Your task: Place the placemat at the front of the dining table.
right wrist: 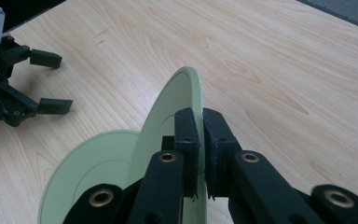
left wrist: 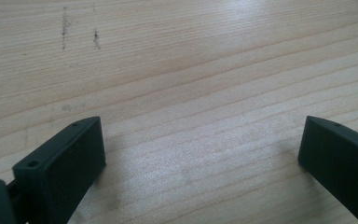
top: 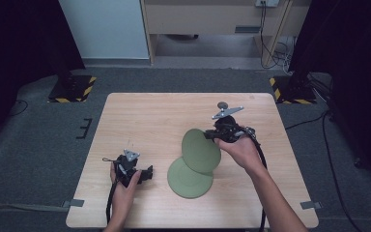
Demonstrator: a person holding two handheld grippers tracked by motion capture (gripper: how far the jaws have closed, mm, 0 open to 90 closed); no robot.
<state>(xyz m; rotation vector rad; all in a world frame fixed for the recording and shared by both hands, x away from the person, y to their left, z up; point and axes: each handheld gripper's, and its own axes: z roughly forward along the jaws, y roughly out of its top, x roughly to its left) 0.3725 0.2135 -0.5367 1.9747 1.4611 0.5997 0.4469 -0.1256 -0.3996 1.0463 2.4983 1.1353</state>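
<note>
edgewise between the right gripper's (right wrist: 200, 154) closed jaws, the tilted green plate (right wrist: 172, 107)

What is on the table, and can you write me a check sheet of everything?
Surface: wooden table, bare apart from the plates and the grippers.
Job's things: lifted green plate tilted on edge; flat green plate lying under its lower edge.
Clutter: nothing seen.
Grippers: right gripper shut on the lifted plate's rim; left gripper open, jaws wide over bare wood.
Cables: one black cable trails from each gripper.
Surroundings: grey carpet, black stand bases with yellow stripes, loose wires beyond the table.
</note>
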